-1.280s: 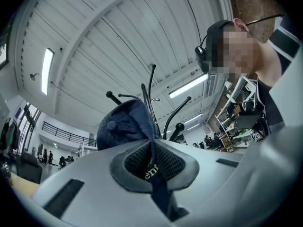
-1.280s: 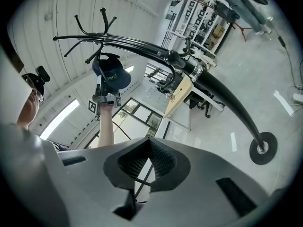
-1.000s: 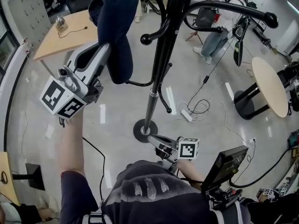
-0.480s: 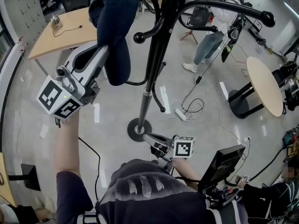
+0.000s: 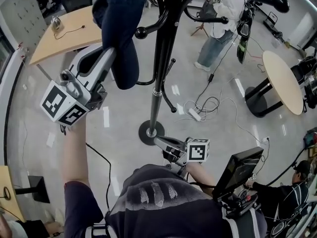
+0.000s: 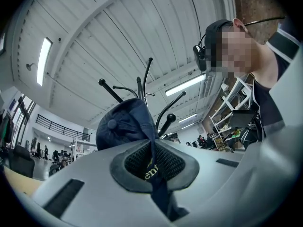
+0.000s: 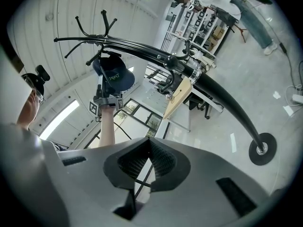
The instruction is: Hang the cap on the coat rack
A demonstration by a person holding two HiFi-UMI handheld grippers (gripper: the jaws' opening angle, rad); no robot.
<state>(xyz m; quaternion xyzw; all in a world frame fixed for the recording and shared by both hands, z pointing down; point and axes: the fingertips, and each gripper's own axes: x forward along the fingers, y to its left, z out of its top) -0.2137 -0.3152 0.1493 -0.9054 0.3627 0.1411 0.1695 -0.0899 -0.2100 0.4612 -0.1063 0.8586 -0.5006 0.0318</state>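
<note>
Low by the body, the right gripper (image 5: pixel 166 147) has its jaws pressed together on nothing, near the foot of the coat rack (image 5: pixel 159 68). Higher, the left gripper (image 5: pixel 106 53) is clenched on a fold of the dark blue cap (image 5: pixel 121 29), lifted in the air just beside the rack's pole and a knobbed hook (image 5: pixel 141 32), seemingly not on it. The cap looks light and soft, so it will likely sag and swing; this hold at the edge leaves the crown free for a hook.
</note>
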